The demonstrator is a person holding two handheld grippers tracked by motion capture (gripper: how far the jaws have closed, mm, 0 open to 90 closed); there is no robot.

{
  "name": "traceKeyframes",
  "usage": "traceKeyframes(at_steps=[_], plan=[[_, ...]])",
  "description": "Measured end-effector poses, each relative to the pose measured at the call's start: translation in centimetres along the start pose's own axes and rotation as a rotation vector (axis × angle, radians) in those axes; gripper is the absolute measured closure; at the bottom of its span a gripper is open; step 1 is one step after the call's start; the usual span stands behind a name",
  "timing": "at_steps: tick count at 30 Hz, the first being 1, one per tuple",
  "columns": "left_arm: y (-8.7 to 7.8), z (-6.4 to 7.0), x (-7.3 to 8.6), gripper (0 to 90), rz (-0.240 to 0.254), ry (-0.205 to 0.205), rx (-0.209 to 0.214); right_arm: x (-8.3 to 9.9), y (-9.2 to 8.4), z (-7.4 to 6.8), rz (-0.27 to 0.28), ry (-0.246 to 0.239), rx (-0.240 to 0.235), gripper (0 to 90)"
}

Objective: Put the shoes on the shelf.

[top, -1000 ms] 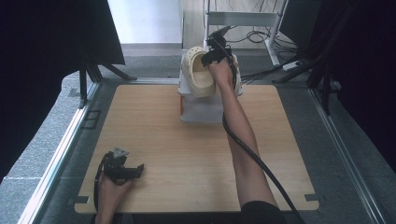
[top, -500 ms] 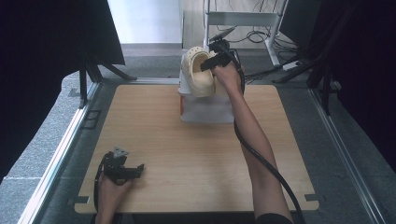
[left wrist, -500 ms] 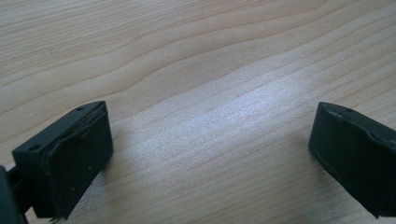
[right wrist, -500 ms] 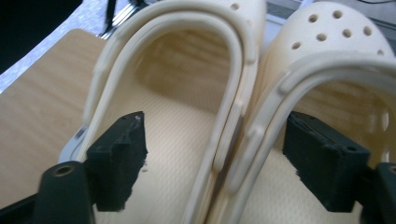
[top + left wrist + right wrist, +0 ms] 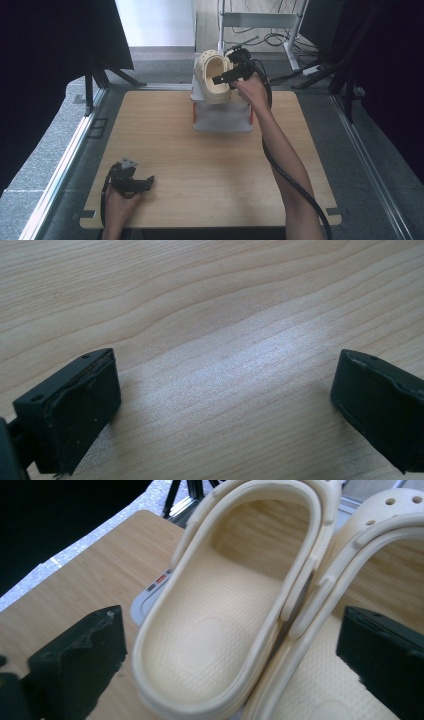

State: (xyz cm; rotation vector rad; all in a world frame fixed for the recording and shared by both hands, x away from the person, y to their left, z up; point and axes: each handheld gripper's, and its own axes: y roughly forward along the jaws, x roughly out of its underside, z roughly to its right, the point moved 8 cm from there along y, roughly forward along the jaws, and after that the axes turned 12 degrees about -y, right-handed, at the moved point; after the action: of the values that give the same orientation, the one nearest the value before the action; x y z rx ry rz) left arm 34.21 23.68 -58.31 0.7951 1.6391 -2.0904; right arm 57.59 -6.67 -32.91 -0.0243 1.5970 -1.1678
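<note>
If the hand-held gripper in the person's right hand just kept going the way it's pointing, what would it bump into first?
Most likely the nearer cream clog: the right hand-held gripper has just been opening, and that clog's rim sits between its open jaws, with a second clog beside it. Depth is hard to judge.

Two clogs (image 5: pixel 214 77) stand side by side on the box (image 5: pixel 222 117) at the far middle of your table (image 5: pixel 200 165). Your right gripper (image 5: pixel 226 76) sits just right of the clogs, above the box. Your left gripper (image 5: pixel 136 183) rests at the table's near left corner.
</note>
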Motion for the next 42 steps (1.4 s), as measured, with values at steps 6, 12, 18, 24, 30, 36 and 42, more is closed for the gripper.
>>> traceKeyframes(at_steps=[6, 12, 18, 24, 30, 36, 42], plan=[[0.0, 0.0, 0.0, 0.0, 0.0, 0.0, 0.0, 1.0, -1.5, -1.1, 0.006, -0.046, -0.019, 0.0], [0.0, 0.0, 0.0, 0.0, 0.001, -0.005, 0.0, 2.5, -2.8, -2.3, 0.003, -0.08, -0.04, 0.0], [0.0, 0.0, 0.0, 0.0, 0.002, 0.001, -0.002, 4.0, -3.9, -3.1, 0.001, -0.094, -0.059, 0.0], [0.0, 0.0, 0.0, 0.0, 0.003, -0.001, -0.002, 5.8, -5.4, -3.7, 0.005, -0.093, -0.077, 0.0], [0.0, 0.0, 0.0, 0.0, 0.001, 0.002, -0.003, 7.8, -7.0, -4.0, 0.024, -0.099, -0.075, 0.0], [0.0, 0.0, 0.0, 0.0, 0.001, 0.002, -0.002, 10.2, -8.0, -4.1, 0.035, -0.087, -0.074, 0.0], [0.0, 0.0, 0.0, 0.0, 0.001, 0.002, -0.002, 12.6, -8.6, -3.7, 0.043, -0.052, -0.075, 0.0]])
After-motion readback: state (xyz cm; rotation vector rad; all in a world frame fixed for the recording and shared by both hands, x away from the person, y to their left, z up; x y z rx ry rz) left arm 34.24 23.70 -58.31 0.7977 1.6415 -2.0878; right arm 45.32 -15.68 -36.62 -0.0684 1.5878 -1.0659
